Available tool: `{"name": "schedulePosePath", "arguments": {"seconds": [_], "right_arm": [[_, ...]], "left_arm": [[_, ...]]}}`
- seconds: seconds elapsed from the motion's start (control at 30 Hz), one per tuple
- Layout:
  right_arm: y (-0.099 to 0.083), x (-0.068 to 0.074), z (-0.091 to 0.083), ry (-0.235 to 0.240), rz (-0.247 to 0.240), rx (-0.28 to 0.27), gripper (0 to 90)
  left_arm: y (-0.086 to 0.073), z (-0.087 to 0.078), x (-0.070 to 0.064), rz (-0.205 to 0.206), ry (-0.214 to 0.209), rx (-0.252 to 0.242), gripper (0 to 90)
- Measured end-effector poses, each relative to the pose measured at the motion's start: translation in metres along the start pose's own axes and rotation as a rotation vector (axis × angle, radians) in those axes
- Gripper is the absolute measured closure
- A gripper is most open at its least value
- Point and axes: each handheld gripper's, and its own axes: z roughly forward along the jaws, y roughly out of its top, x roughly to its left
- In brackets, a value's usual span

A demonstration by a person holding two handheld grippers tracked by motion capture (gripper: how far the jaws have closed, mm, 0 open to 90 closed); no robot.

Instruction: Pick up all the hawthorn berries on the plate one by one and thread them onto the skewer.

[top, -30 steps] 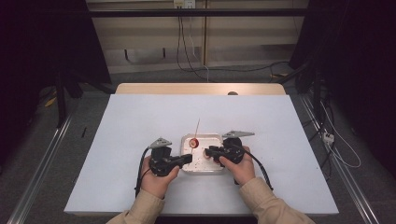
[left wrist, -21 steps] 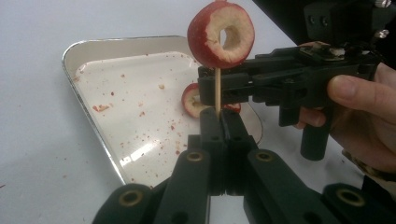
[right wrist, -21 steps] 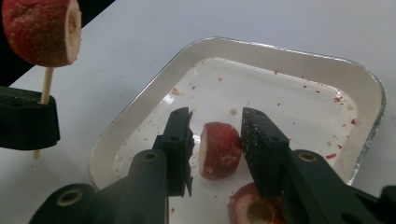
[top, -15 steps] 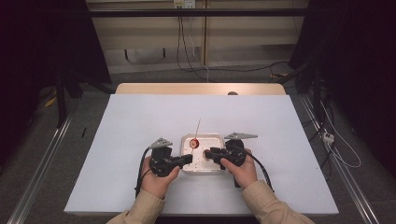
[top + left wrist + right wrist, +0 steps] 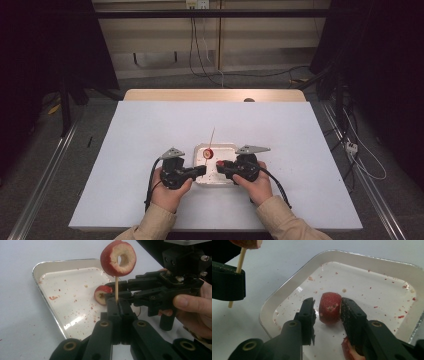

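Observation:
My left gripper (image 5: pixel 118 302) is shut on a thin wooden skewer (image 5: pixel 116 288) that stands upright. A red-skinned fruit ring (image 5: pixel 118 258) with a cored hole sits on the skewer above the jaws. My right gripper (image 5: pixel 327 305) is open, its jaws on either side of a red fruit piece (image 5: pixel 330 307) lying in the white tray (image 5: pixel 287 287). The right jaw touches the piece and the left jaw stands a small gap away. In the high view both grippers, left (image 5: pixel 202 171) and right (image 5: pixel 220 166), meet over the tray (image 5: pixel 225 148).
Red crumbs speckle the tray floor. Another red fruit piece (image 5: pixel 349 351) lies under my right gripper's jaw near the bottom edge. The tray sits on a white table (image 5: pixel 150 125), with bare surface all round it. Cables trail from both grippers.
My right gripper has shifted slightly lower and closer to me over the tray. The left gripper and skewer have stayed put.

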Motion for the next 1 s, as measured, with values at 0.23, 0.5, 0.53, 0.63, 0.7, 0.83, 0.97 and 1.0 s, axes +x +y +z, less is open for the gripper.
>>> {"name": "schedulePosePath", "arguments": {"seconds": [0.23, 0.5, 0.53, 0.63, 0.7, 0.83, 0.97, 1.0], "right_arm": [[0.001, 0.003, 0.008, -0.029, -0.055, 0.011, 61.3], [0.005, 0.001, 0.007, -0.015, -0.038, -0.002, 72.4], [0.006, 0.000, 0.005, -0.013, -0.028, -0.008, 72.7], [0.010, -0.004, -0.001, -0.005, 0.001, -0.028, 73.1], [0.011, -0.007, -0.005, 0.016, 0.036, -0.034, 73.1], [0.021, -0.014, -0.020, 0.056, 0.094, -0.076, 73.2], [0.032, -0.024, -0.039, 0.094, 0.158, -0.122, 73.2], [0.035, -0.027, -0.043, 0.102, 0.172, -0.133, 73.2]], "left_arm": [[0.000, -0.001, 0.001, -0.005, 0.000, 0.002, 89.8], [0.000, 0.000, 0.003, -0.008, -0.002, 0.003, 89.8], [0.000, 0.000, 0.004, -0.009, -0.001, 0.008, 89.8], [0.000, -0.001, 0.004, -0.011, -0.001, 0.012, 89.8], [0.000, 0.000, 0.004, -0.009, 0.001, 0.019, 89.8], [-0.001, 0.002, 0.002, -0.001, -0.010, 0.043, 89.8], [-0.002, 0.005, -0.001, 0.016, -0.020, 0.070, 89.8], [-0.003, 0.006, -0.002, 0.015, -0.026, 0.078, 89.8]]}}
